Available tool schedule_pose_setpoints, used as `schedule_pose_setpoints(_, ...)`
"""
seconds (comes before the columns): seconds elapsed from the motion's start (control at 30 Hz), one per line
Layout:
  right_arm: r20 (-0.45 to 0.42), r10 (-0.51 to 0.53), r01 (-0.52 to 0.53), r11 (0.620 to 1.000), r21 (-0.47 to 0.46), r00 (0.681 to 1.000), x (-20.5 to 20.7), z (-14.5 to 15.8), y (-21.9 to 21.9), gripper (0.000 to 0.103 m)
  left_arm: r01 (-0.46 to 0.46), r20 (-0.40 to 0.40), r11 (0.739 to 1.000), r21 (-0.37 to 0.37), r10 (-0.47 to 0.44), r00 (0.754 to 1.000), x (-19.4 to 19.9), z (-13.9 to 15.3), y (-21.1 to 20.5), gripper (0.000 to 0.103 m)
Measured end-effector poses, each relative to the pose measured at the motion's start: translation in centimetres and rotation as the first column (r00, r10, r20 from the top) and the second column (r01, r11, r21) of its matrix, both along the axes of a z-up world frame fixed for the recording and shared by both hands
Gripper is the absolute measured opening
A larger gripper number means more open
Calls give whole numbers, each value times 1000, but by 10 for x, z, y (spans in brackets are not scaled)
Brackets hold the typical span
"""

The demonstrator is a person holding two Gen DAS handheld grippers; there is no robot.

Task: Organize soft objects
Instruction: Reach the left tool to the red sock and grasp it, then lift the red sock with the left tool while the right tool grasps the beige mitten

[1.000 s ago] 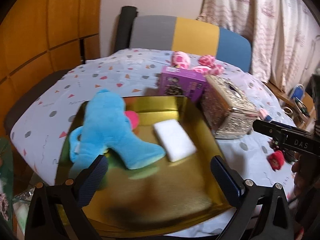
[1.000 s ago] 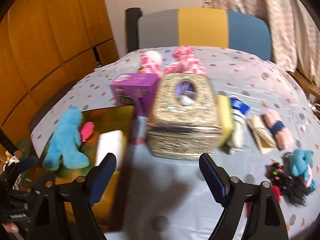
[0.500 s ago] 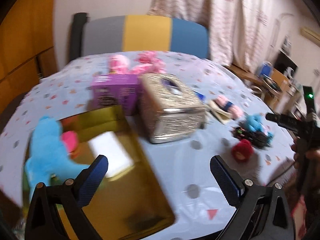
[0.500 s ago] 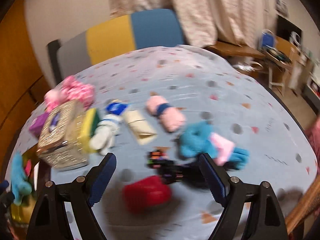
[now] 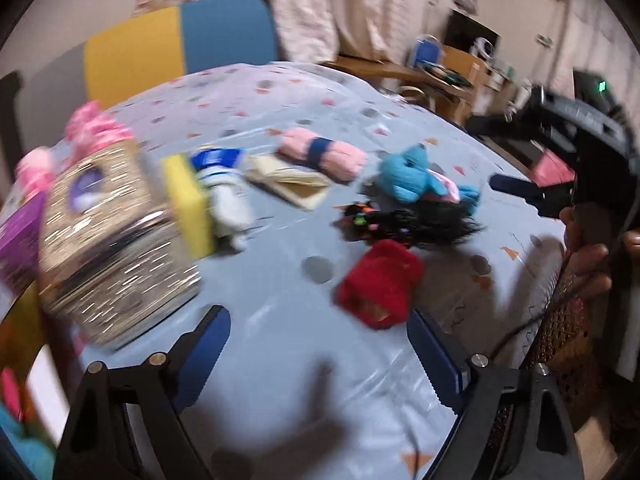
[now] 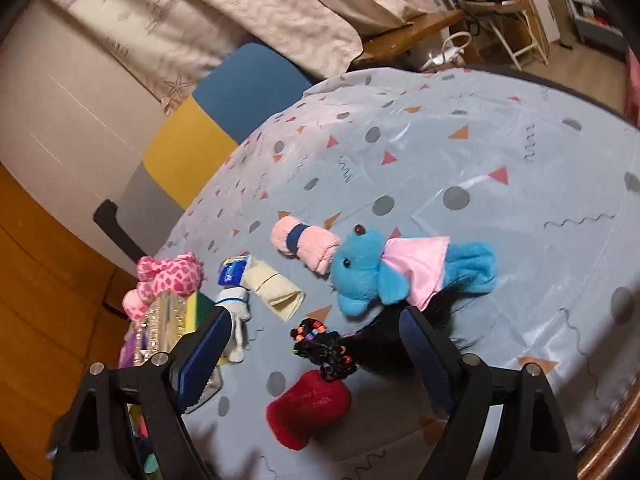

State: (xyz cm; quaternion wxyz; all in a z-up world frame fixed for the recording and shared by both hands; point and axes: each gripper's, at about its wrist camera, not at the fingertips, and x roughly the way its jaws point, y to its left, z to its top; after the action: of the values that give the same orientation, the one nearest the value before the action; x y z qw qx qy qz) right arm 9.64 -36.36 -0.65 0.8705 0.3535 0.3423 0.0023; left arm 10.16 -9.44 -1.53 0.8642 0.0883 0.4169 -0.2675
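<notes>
Left claw [image 5: 318, 354] over the near edge of the worktop [image 5: 280, 272], jaws closing but nothing between them, pads off everything; red soft piece [image 5: 380, 284] sits just beyond the gap, closer to the right finger. Left view is motion-blurred. Right claw [image 6: 316, 350] wide open, also empty, hovering above the worktop [image 6: 500, 140]; seen through its gap are the red soft piece [image 6: 310, 412] and the black hairy bundle with coloured beads [image 6: 328, 348], touching each other. Blue plush in a pink dress [image 6: 400, 272] lies just beyond the bundle, head toward the left, its face next to the pink rolled towel with a dark band [image 6: 306, 246]. Cream folded cloth [image 6: 274, 286] is left of the towel, then a white glove with a blue label [image 6: 236, 308], then a yellow sponge [image 6: 196, 312] against the glittery tissue box [image 6: 160, 328]. Pink spotted plush [image 6: 166, 276] is on the far side of the box. In the left view the same row reads left to right: tissue box [image 5: 112, 236], sponge [image 5: 186, 204], glove [image 5: 228, 196], cloth [image 5: 288, 182], towel [image 5: 322, 154], blue plush [image 5: 412, 178], with the black bundle [image 5: 400, 220] just in front of the plush. Purple box [image 5: 20, 236] at the left edge beside the tissue box. Right claw's body and the person's hand [image 5: 588, 256] holding it show at the right edge of the left view. Far side: chair back in yellow and blue [image 6: 224, 120], curtain [image 6: 224, 8].
</notes>
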Motion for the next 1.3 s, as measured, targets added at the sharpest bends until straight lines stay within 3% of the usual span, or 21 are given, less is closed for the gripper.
schedule_pose_setpoints(0.23,9,15,-15,1000,3,1000,2,0,0,88,159,-14,986,47,-158,987,22,-23,-60,86)
schedule_pose_setpoints(0.4,11,19,-19,1000,8,1000,2,0,-1,88,207,-38,972,106,-204,978,36,-45,-91,84)
schedule_pose_setpoints(0.47,8,18,-18,1000,9,1000,2,0,-1,88,212,-59,967,141,-206,977,41,-60,-99,51)
schedule_pose_setpoints(0.5,7,16,-16,1000,11,1000,2,-1,-2,88,217,-84,968,125,-207,975,43,-66,-98,40)
schedule_pose_setpoints(0.53,6,16,-16,1000,13,1000,2,-1,-2,88,207,-75,976,75,-201,977,42,-66,-93,35)
schedule_pose_setpoints(0.7,-11,23,-23,1000,9,1000,4,-2,0,88,62,-48,998,1,-62,997,31,-57,-54,34)
schedule_pose_setpoints(0.87,-34,40,-40,999,-11,999,6,-3,5,88,-109,-9,994,11,109,994,16,-65,4,36)
schedule_pose_setpoints(0.93,-54,66,-68,997,-30,996,9,-3,11,88,-137,43,990,23,136,990,5,-67,19,37)
schedule_pose_setpoints(1.07,-116,132,-144,984,-108,985,18,-2,30,87,-138,61,990,-6,138,989,-4,-70,32,37)
schedule_pose_setpoints(1.13,-153,178,-202,966,-162,972,27,-2,47,81,-139,70,990,-11,140,988,-5,-71,34,37)
schedule_pose_setpoints(1.3,-186,313,-340,930,-141,932,66,-2,90,66,-136,96,990,-19,138,986,-7,-73,34,37)
